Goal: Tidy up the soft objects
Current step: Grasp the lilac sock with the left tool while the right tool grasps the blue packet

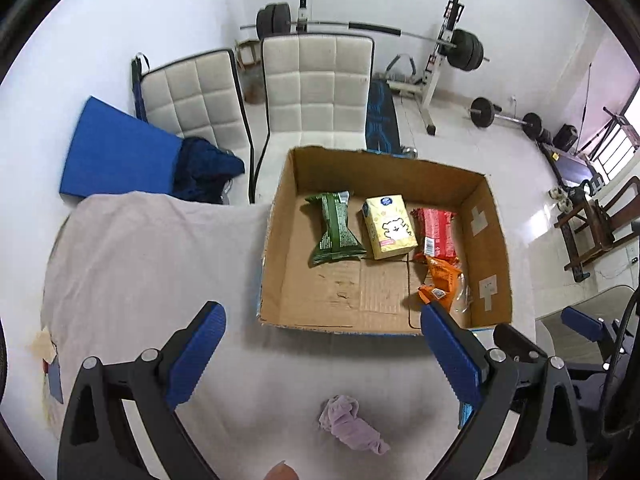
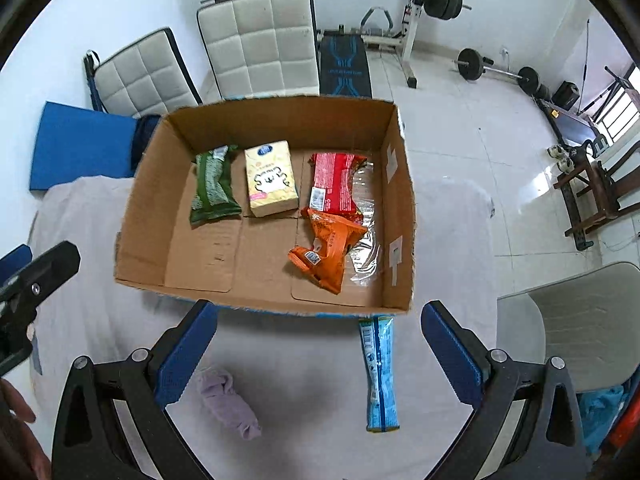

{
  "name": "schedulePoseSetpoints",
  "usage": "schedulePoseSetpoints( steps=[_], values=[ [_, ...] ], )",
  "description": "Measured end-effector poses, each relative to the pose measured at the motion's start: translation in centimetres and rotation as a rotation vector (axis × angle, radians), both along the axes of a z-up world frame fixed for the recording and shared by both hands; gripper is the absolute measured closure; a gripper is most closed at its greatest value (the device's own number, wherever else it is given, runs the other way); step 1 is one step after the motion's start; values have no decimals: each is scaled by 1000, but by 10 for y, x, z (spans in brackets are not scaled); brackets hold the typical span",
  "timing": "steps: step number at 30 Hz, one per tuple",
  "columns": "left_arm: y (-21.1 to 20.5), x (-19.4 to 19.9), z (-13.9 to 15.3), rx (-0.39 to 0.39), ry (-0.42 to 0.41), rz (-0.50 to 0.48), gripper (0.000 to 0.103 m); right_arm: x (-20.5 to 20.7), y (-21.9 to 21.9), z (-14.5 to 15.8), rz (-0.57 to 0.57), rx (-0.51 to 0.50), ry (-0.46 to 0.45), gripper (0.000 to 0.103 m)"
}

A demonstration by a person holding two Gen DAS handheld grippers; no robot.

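An open cardboard box (image 1: pixel 276 248) (image 2: pixel 144 200) sits on a table under a pale cloth. In it lie a green packet (image 1: pixel 334 228) (image 2: pixel 212 190), a yellow tissue box (image 1: pixel 388 226) (image 2: pixel 271 178), a red packet (image 1: pixel 436 230) (image 2: pixel 332 182) and an orange packet (image 1: pixel 440 280) (image 2: pixel 328 248). A crumpled lilac cloth (image 1: pixel 352 426) (image 2: pixel 228 400) lies on the table in front of the box. A light blue packet (image 2: pixel 380 372) lies right of it. My left gripper (image 1: pixel 322 350) is open above the lilac cloth. My right gripper (image 2: pixel 318 346) is open between cloth and blue packet.
Two white padded chairs (image 1: pixel 316 84) (image 2: pixel 260 40) stand behind the table, with a blue mat (image 1: pixel 116 152) at the left. A barbell rack (image 1: pixel 440 52) and weights stand at the back wall. Another chair (image 2: pixel 580 320) is at the table's right.
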State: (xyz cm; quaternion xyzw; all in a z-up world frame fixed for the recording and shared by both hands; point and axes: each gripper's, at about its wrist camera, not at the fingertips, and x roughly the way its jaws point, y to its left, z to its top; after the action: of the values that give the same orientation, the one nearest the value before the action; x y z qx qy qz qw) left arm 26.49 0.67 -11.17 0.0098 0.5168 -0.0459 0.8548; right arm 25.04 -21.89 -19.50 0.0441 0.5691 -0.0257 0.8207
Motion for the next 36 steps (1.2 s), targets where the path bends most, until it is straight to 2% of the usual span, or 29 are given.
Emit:
schedulePoseSetpoints(
  steps=[6, 10, 14, 20, 22, 24, 27, 33, 34, 35, 36],
  values=[
    [-1, -24, 15, 2, -35, 6, 3, -29, -3, 36, -4, -1, -78, 0],
    [-2, -35, 3, -3, -4, 19, 3, -42, -15, 31, -12, 31, -58, 0],
    [3, -47, -41, -37, 117, 65, 3, -51, -39, -2, -44, 25, 21, 0],
    [8, -54, -153, -109, 374, 141, 3, -59, -75, -84, -81, 23, 192, 0],
    [7, -55, -181, -119, 445, 157, 3, -59, -83, -116, -91, 25, 249, 1],
    [3, -56, -209, -113, 498, 162, 9, -59, -86, -142, -95, 29, 294, 4],
    [0, -58, -239, -116, 568, 178, 11, -56, -87, -174, -93, 37, 357, 14],
    [-7, -57, -269, -95, 624, 192, 13, -52, -87, -210, -97, 46, 418, 17],
    [-9, -58, -273, -94, 629, 191, 18, -51, -87, -214, -97, 48, 426, 19],
    [-11, -59, -276, -95, 639, 191, 30, -50, -86, -218, -97, 48, 432, 20],
    [-13, -60, -280, -87, 653, 192, 36, -49, -85, -221, -97, 50, 439, 22]
  ],
)
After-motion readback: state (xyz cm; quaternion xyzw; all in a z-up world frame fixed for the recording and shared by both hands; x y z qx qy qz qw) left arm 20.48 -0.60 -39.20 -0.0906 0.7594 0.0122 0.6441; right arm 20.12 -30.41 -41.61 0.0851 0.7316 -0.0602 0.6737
